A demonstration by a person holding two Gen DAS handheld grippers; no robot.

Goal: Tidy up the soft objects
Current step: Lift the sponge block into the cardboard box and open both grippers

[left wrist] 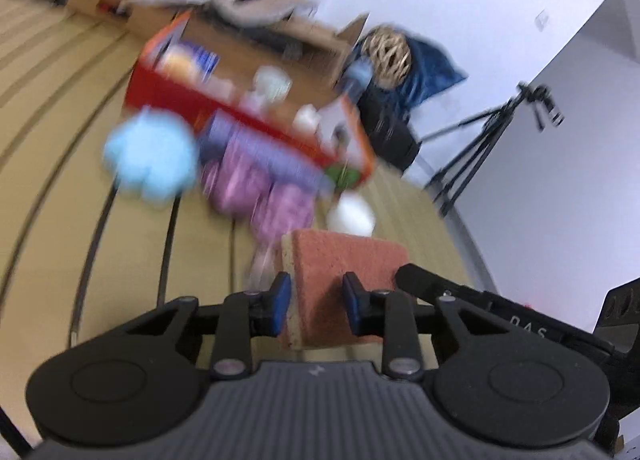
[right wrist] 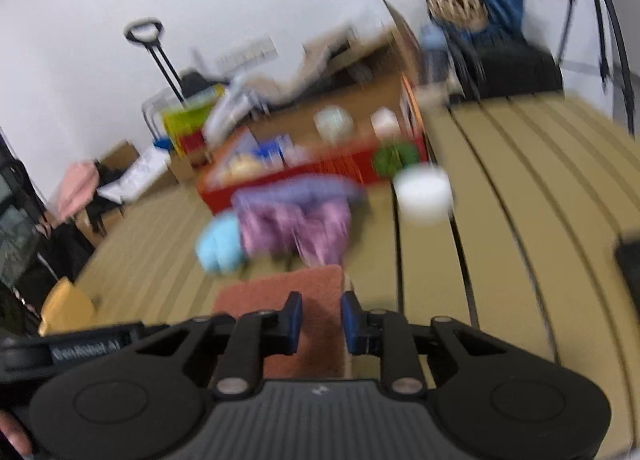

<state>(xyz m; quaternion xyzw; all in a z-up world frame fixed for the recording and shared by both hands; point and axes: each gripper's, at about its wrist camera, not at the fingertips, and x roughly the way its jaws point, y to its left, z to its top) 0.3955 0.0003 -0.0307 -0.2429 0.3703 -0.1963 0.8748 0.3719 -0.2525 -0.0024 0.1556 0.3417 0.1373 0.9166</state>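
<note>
Both grippers' fingers [left wrist: 282,294] [right wrist: 294,316] pinch one pink sponge [left wrist: 340,260] [right wrist: 280,288] from opposite ends

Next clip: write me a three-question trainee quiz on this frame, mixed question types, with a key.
1. True or false: both grippers clamp the same pink sponge.
2. What lies nearest the light blue plush? A) purple cloth B) white tub C) tripod
3. Fill in: behind the cloth stands a red ____.

Key: 1 true: left gripper and right gripper each have jaws shut on it. 2 A. 3 box.
</note>
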